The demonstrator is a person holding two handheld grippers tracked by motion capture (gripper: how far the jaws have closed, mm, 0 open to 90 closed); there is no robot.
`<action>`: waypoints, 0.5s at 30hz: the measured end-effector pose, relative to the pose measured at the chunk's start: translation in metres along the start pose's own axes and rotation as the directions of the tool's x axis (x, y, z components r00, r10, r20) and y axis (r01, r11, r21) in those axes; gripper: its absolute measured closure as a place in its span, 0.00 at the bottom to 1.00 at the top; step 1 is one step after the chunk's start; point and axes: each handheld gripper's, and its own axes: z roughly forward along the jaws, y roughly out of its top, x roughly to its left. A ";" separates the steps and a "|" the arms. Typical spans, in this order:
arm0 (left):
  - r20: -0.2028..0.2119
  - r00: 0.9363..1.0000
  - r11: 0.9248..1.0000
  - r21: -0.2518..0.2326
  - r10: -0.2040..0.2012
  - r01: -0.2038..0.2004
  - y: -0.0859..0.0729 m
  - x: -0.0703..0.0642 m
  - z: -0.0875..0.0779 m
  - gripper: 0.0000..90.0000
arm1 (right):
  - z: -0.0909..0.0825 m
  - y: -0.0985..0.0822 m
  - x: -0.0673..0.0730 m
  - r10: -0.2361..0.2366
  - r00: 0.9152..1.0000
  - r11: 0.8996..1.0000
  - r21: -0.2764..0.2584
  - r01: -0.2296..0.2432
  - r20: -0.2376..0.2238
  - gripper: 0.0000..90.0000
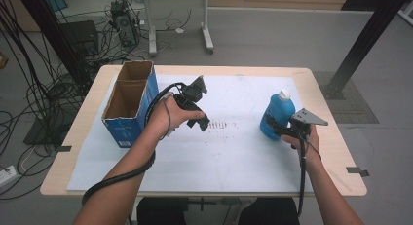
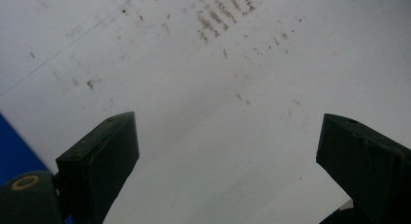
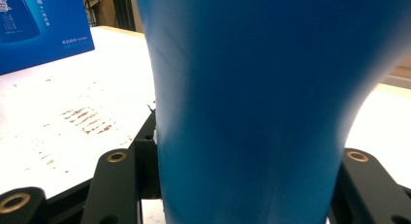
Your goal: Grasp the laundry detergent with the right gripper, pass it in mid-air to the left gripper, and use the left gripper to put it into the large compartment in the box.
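High view: right tool [image 1: 272, 127], jaws clamped on the lower body of an upright blue bottle [image 1: 277, 113] with white cap, right side of the bench [image 1: 214, 157]. Left tool [image 1: 204, 123], jaws apart, nothing between them, tipped down over the stained white sheet [image 1: 234, 152] at centre. Open blue carton [image 1: 127, 102], far left, beside the left hand [image 1: 168, 119].

The left gripper [image 2: 228, 161] has its two black jaws spread wide, rising at 7 and 4 o'clock over a white sheet [image 2: 194, 103]. Brown smudges [image 2: 218, 15] streak toward 12 o'clock. A blue edge [image 2: 12, 146], perhaps a box, sits at 8 o'clock.
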 end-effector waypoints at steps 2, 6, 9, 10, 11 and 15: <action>-0.002 1.000 1.000 0.001 0.001 -0.001 0.000 0.000 0.000 0.09 | 0.000 0.000 0.000 0.001 1.000 1.000 0.000 -0.001 0.000 0.49; -0.004 1.000 1.000 0.002 0.003 -0.003 0.000 0.000 0.000 0.09 | 0.000 0.000 0.000 0.004 1.000 1.000 0.000 -0.004 -0.001 0.49; -0.004 1.000 1.000 0.005 0.004 -0.004 0.000 -0.001 0.001 0.10 | 0.000 0.000 0.000 0.003 1.000 1.000 -0.002 -0.003 -0.001 0.49; -0.004 1.000 1.000 0.005 0.004 -0.004 0.000 -0.001 0.001 0.10 | 0.000 0.000 0.000 0.003 1.000 1.000 -0.002 -0.003 -0.001 0.49; -0.003 1.000 1.000 0.006 0.003 -0.003 0.000 -0.001 0.001 0.10 | 0.000 0.000 0.000 0.002 1.000 1.000 -0.003 -0.002 -0.001 0.49; -0.003 1.000 1.000 0.004 0.004 -0.004 0.000 -0.002 0.002 0.10 | 0.000 -0.001 0.000 0.001 1.000 1.000 -0.005 -0.001 -0.001 0.49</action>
